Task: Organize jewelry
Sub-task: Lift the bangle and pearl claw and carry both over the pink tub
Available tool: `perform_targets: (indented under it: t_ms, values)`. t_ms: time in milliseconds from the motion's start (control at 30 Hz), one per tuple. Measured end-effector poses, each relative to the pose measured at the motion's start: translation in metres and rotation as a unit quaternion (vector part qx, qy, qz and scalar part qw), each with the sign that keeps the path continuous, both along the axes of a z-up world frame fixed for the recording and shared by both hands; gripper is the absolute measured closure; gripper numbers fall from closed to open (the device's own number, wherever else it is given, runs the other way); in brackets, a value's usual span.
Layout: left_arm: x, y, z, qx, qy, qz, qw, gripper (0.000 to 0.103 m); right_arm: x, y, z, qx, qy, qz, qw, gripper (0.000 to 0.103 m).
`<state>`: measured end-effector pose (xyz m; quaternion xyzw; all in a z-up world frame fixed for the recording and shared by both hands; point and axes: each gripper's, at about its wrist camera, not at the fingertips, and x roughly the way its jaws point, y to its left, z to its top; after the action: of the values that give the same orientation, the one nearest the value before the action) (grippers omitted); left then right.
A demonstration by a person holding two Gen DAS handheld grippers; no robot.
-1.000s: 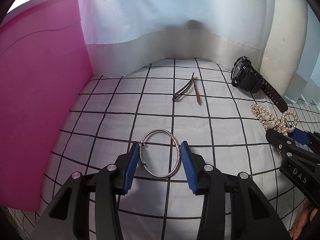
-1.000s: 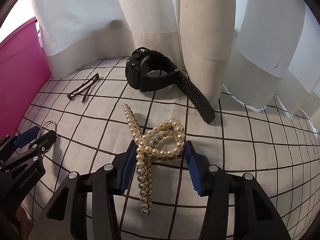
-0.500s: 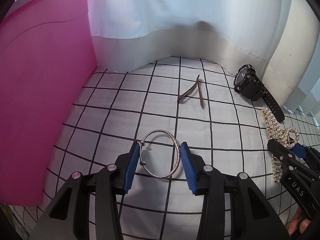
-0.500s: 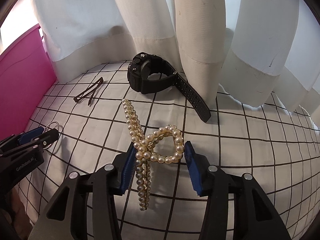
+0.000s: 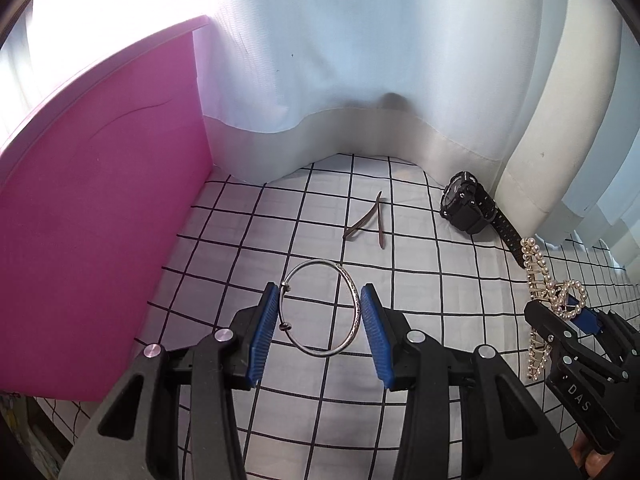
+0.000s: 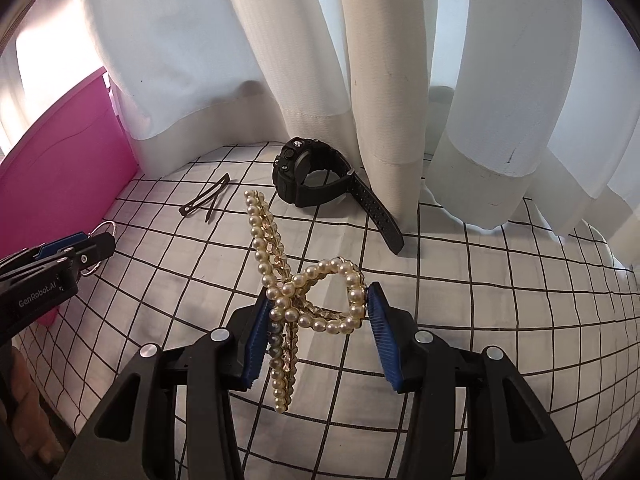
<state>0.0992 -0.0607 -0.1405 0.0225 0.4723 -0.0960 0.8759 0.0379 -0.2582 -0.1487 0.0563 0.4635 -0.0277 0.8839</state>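
The left gripper [image 5: 320,312] pinched a silver bangle [image 5: 320,307] between its blue pads, clear of the checked cloth [image 5: 420,276]. The right gripper [image 6: 316,320] clamped a pearl hair claw [image 6: 304,296], its long end dangling. Both grips looked marginal on thin, slippery pieces, so a slow, level carry toward the pink box [image 5: 100,220] at nine o'clock seemed wise, with the watch [image 6: 308,180] and brown clip [image 6: 208,200] left at twelve o'clock.
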Motion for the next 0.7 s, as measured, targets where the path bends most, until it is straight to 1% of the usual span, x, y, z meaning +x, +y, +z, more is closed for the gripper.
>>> perform_targets:
  t_ms: [167,333,700]
  values:
    - [-0.006,0.002,0.021,-0.003,-0.005,0.008,1.0,0.062,-0.006,-0.005,0.02,0.004,-0.007,0.007,1.0,0.058]
    - [-0.012,0.004,0.047,-0.015,-0.01,0.016,0.9997,0.062,-0.013,-0.005,0.046,0.001,-0.019,0.02,1.0,0.058]
    - [-0.027,0.017,0.121,-0.037,-0.055,0.039,0.997,0.062,-0.012,0.009,0.113,0.011,-0.062,0.066,0.996,0.058]
